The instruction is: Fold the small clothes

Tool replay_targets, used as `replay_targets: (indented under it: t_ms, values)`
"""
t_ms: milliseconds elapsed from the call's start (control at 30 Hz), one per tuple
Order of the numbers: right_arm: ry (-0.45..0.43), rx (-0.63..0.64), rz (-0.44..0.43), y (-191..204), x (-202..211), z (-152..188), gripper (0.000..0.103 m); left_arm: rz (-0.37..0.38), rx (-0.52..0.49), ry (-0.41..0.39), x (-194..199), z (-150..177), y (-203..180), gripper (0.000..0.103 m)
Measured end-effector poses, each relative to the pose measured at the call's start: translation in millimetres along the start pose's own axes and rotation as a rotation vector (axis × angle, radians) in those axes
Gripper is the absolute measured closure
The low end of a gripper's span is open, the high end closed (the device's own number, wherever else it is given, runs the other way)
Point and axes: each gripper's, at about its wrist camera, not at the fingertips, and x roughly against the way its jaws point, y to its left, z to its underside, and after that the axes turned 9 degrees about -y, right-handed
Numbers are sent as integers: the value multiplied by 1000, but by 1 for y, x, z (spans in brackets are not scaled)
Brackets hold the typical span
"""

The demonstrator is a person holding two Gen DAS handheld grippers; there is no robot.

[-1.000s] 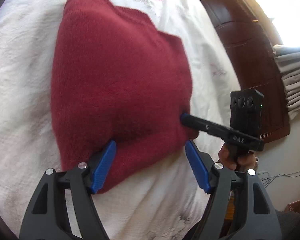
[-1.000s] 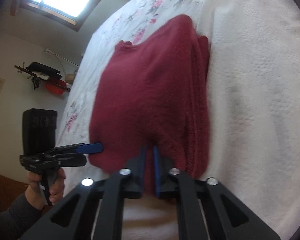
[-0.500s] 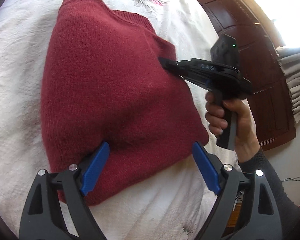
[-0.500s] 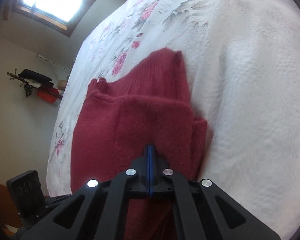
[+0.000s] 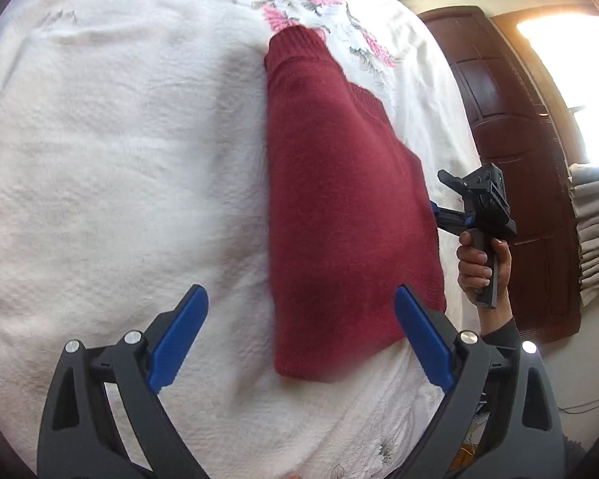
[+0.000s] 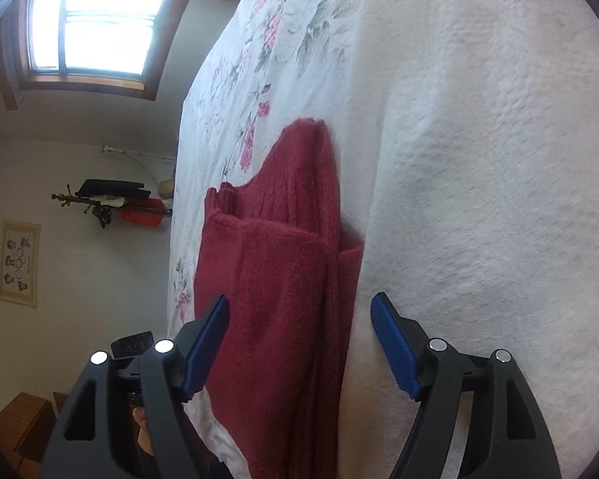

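Observation:
A dark red knitted sweater (image 5: pixel 339 215) lies folded into a narrow strip on the white bedspread (image 5: pixel 119 159). In the right wrist view the sweater (image 6: pixel 271 279) shows stacked layers along its right edge and a ribbed cuff at the top left. My left gripper (image 5: pixel 299 307) is open just above the sweater's near end, holding nothing. My right gripper (image 6: pixel 299 311) is open over the sweater's near part, its fingers on either side of the folded edge. From the left wrist view the right gripper (image 5: pixel 441 195) sits at the sweater's right edge, held by a hand (image 5: pixel 479 267).
The bedspread has a pink floral print (image 6: pixel 259 92) towards the far end. A dark wooden door (image 5: pixel 519 159) and stacked grey fabric (image 5: pixel 595 215) stand to the right of the bed. A window (image 6: pixel 100 20), a coat rack (image 6: pixel 112 199) and a framed picture (image 6: pixel 18 263) are on the walls.
The right gripper, earlier shut on a sweater layer, carried it over the garment, then opened and let go. The sweater is now narrower. The left gripper stayed open and shifted left.

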Motion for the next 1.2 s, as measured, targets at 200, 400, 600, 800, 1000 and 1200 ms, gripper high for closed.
replay_targets:
  t_ms: [200,400,600,800,1000,1200]
  values:
    - [-11,118,98,29,-8,-7,28,81,87,-13,-7,9,13,9]
    - [63,99,143,9,-28,-10,24,102,61,5,-7,22,11,9]
    - [148,169,97,21,-46,-6,29,114,87,-2,-9,19,16,9]
    - [156,79,-51,3,-45,-8,25,203,115,58,-21,17,16,8]
    - [176,-10,-154,-15,-54,-20,43,257,157,75,-35,18,18,8]
    - [207,-22,-180,-17,-73,-23,56,257,89,114,-56,22,3,4]
